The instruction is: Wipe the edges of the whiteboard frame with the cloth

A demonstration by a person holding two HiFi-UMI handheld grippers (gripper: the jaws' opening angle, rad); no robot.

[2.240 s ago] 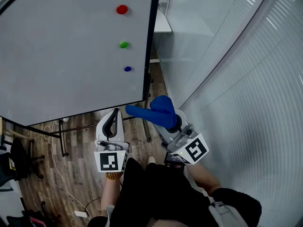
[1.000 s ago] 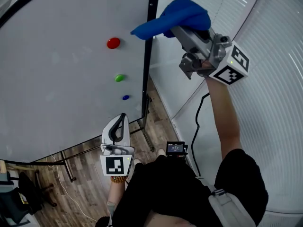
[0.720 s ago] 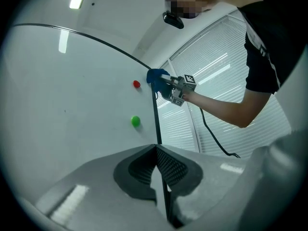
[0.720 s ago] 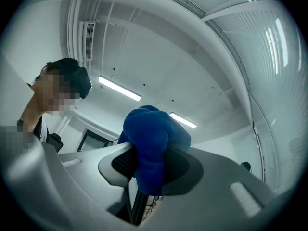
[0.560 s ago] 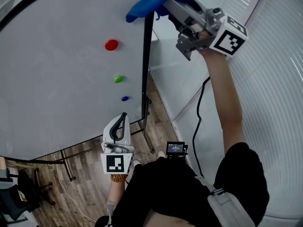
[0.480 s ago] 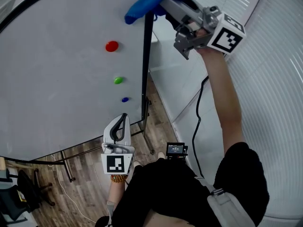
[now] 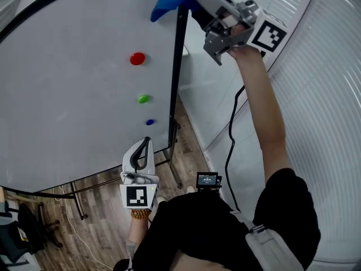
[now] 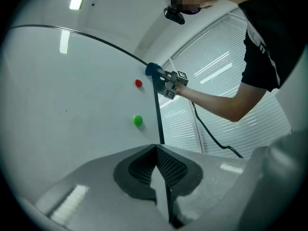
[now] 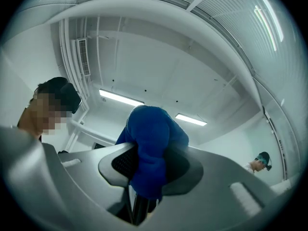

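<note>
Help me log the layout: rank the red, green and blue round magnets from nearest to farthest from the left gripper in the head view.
1. Blue round magnet, lowest, above the left gripper.
2. Green round magnet, middle.
3. Red round magnet, highest.

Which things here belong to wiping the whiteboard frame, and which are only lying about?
For the job: blue fluffy cloth; black whiteboard frame; right gripper, shut on the cloth.
Only there: red round magnet; green round magnet; blue round magnet; left gripper, shut and empty.
</note>
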